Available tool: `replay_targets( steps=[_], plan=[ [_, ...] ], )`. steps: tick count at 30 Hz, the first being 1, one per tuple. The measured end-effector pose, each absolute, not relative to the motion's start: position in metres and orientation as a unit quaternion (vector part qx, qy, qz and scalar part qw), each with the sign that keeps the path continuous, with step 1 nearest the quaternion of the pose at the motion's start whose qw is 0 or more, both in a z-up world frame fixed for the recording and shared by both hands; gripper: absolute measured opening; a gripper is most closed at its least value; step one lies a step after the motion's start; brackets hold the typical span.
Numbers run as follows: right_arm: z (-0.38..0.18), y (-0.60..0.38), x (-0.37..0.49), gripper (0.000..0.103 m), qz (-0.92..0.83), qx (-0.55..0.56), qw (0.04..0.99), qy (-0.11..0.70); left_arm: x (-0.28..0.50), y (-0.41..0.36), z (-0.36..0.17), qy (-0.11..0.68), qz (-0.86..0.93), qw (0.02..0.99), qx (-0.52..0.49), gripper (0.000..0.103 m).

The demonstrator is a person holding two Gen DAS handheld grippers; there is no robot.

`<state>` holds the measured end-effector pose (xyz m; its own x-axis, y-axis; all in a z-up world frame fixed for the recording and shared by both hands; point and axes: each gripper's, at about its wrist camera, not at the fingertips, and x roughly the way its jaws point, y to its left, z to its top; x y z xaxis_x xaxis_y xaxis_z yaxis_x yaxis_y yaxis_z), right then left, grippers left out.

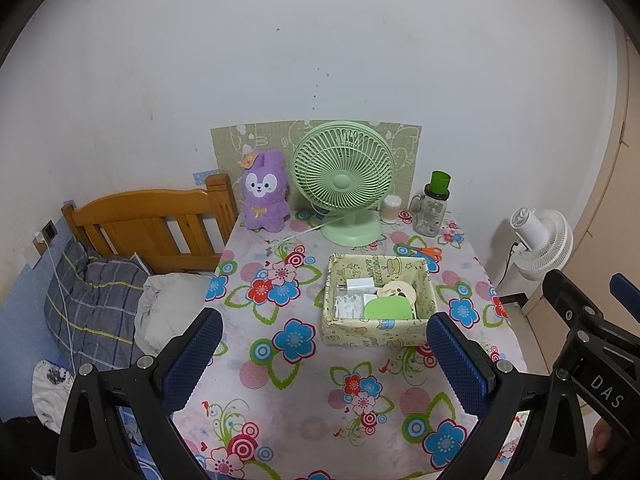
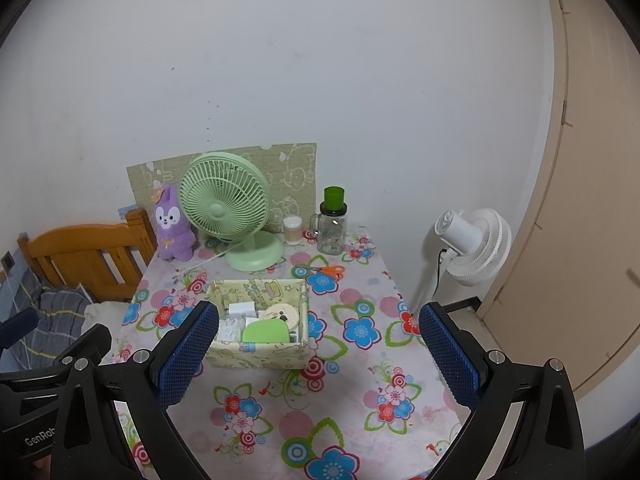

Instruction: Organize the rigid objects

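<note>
Both hand-held grippers hang above the near edge of the worktop (image 1: 280,400), which has a flowery cloth on it. The left hand-held gripper (image 1: 324,356) has its blue fingers wide apart and holds nothing. The right hand-held gripper (image 2: 320,354) is wide apart too, with nothing between its fingers. A small yellow box (image 1: 376,338) sits near the middle of the worktop. Inside it lie a white charger (image 1: 360,285), a round cream thing (image 1: 397,292), a green flat thing (image 1: 387,307) and some white bits. Orange scissors (image 1: 424,251) lie just behind the box. Along the far edge stand a purple bunny toy (image 1: 266,192), a green fan (image 1: 343,180), a small tub (image 1: 391,209) and a glass jar (image 1: 432,210) with a green cup on top.
</note>
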<state>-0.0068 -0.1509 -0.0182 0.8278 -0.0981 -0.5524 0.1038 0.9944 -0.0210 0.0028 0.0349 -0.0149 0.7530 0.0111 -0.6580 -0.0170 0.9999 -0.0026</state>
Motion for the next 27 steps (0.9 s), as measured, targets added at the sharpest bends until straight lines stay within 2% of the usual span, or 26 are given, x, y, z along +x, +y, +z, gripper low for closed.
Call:
replay_targets(
  steps=[27],
  plan=[
    [-0.0208,-0.1523,-0.0061,0.101,-0.050,0.005,0.956,0.290,0.0015,0.0294,-0.0133,0.343,0.018,0.939,0.011,0.103]
  ],
)
